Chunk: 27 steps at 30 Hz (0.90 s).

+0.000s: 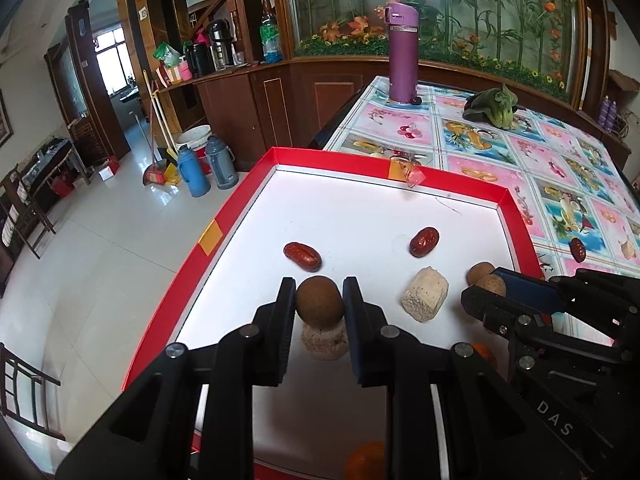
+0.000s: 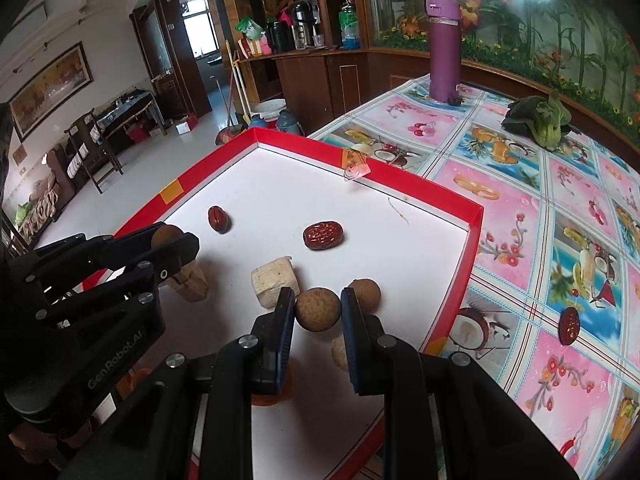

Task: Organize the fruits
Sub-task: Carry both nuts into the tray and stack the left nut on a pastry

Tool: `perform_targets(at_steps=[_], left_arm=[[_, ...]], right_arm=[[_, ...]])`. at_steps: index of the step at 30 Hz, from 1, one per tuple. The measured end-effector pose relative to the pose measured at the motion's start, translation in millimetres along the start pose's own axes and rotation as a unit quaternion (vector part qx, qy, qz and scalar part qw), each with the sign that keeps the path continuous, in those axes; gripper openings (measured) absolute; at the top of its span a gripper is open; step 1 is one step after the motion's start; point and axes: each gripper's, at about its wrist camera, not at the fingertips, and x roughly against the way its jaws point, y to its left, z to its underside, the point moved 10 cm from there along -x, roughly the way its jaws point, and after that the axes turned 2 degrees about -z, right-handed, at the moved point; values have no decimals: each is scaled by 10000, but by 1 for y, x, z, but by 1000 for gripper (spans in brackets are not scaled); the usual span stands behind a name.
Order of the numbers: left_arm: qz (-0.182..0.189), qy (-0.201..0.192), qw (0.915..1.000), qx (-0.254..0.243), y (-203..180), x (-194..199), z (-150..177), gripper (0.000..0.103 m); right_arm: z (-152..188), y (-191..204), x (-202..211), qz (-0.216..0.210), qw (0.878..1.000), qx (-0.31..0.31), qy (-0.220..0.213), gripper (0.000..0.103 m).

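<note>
Longans pinched in both tools above the red-rimmed tray (image 1: 224,216).
Left tool (image 1: 319,300) pinches a longan (image 1: 319,301) over a beige block (image 1: 324,340); right tool (image 2: 318,309) pinches another longan (image 2: 318,309). Left view reads "DAS" on the right tool; right view reads "GenRobot.AI" on the left. Dates (image 1: 424,242) lie in the tray, one date (image 2: 569,325) on the tabletop (image 2: 520,208).

Table (image 2: 500,208) — tray (image 2: 476,220), flask (image 2: 443,48), perhaps greens (image 2: 540,120).
</note>
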Motion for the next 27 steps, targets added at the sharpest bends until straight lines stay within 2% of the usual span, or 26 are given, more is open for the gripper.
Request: perform_targets(at_steps=[13,17,20,21,23,25,27], left_arm=[[-169,14,9998,-88,-2,0,0,26],[-211,53,9997,-70,-2,0,1,27],[-242,37,9997,-67,-3,3,0,40],[-269,12,9996,-70,-3,5,-1,49],[-262,-64,9996,-61,-4,10,-3,58],[-273,-108,9996,-32,-4,14,-6,72],[-298,-200,9994,23,-3,20,-9,78]], right_arm=[[5,1,3,-33,10000,-22,79,22],[5,-2,7,-33,9999,-47,89,30],[3,-5,12,-43,10000,-61,5,31],[3,-7,15,-31,10000,-62,-27,31],[2,-14,22,11,9999,-81,-109,31],[2,-24,31,62,9997,-120,-217,31],[6,-43,43,174,9991,-211,-338,31]])
